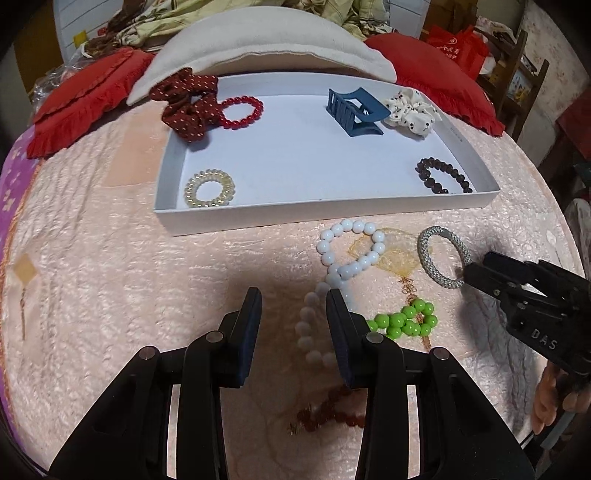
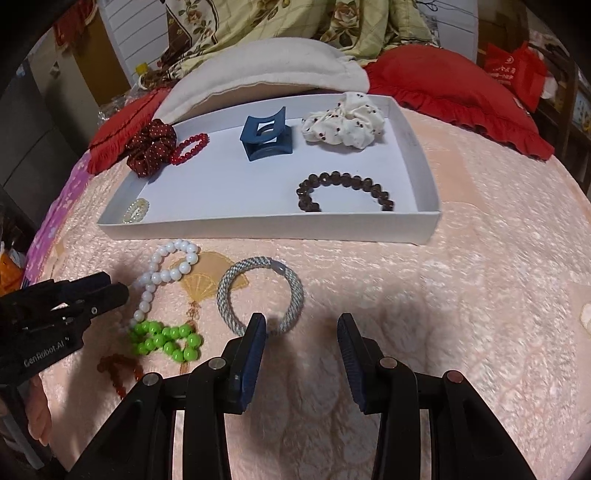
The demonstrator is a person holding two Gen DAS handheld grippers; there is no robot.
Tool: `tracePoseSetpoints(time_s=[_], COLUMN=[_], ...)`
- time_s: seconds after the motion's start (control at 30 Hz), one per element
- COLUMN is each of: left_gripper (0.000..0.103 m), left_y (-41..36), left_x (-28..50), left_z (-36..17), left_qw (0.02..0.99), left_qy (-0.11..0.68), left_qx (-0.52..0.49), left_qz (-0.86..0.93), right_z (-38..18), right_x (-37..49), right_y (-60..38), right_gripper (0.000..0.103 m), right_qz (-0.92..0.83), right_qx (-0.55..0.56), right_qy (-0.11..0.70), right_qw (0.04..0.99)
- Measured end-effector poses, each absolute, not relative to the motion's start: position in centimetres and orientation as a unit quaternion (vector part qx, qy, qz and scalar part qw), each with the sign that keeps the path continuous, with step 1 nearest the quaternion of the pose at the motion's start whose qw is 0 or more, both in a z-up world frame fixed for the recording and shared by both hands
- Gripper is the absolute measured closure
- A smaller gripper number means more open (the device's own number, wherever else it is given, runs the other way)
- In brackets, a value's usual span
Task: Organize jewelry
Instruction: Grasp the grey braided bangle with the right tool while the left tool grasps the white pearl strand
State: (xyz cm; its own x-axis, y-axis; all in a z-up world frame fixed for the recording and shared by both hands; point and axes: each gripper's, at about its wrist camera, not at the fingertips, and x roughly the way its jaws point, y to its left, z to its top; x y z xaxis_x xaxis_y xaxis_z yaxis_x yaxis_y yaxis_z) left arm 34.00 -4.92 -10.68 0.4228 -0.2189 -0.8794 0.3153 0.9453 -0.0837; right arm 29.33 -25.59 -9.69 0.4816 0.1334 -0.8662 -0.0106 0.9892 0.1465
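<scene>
A white tray [image 1: 258, 216] [image 2: 258, 229] holds a dark red scrunchie [image 1: 186, 103], red bead bracelet [image 1: 242, 112], blue hair claw [image 1: 352, 110], spotted white scrunchie [image 1: 410, 110], dark bead bracelet [image 1: 443, 175] and a clear coil hair tie [image 1: 209, 188]. In front of it on the pink cloth lie a white bead string [image 1: 343, 266] [image 2: 162, 275], green beads [image 1: 406, 319] [image 2: 166, 341], amber beads [image 1: 328, 411] and a silver braided ring [image 1: 441, 256] [image 2: 260, 295]. My left gripper [image 1: 293, 308] is open over the white beads. My right gripper [image 2: 301, 328] is open, its left finger at the silver ring's near edge.
A cream cushion [image 1: 258, 44] and red pillows [image 1: 81, 99] [image 2: 454, 81] lie behind the tray. Floral bedding [image 2: 295, 22] is piled further back. The other gripper shows at the side of each view, the right gripper's body [image 1: 532, 295] and the left gripper's body [image 2: 55, 314].
</scene>
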Motion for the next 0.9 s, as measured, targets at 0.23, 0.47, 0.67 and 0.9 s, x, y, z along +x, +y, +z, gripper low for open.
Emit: tracePoseSetpoints(time_s=[0.23, 0.47, 0.67, 0.9], left_gripper=[0.068, 0.068, 0.086, 0.095], left_y=[-5.7, -5.9, -6.0, -5.5], left_x=[34.2, 34.3, 34.3, 32.9], left_z=[-11.7, -11.8, -11.8, -10.1], left_qw=[0.842, 0.846, 0.848, 0.853], left_qy=[0.508, 0.501, 0.501, 0.499], left_qx=[0.075, 0.078, 0.076, 0.059], left_qz=[-0.165, -0.166, -0.155, -0.144], right_z=[-9.9, -10.2, -10.3, -9.6], right_x=[30.4, 30.5, 30.3, 29.5], right_y=[-24.6, -23.3, -22.8, -22.8], right_gripper=[0.064, 0.064, 0.072, 0.097], right_qz=[0.041, 0.031, 0.027, 0.038], right_qx=[0.038, -0.001, -0.010, 0.017], right_qy=[0.502, 0.494, 0.480, 0.493], right_qw=[0.863, 0.869, 0.877, 0.869])
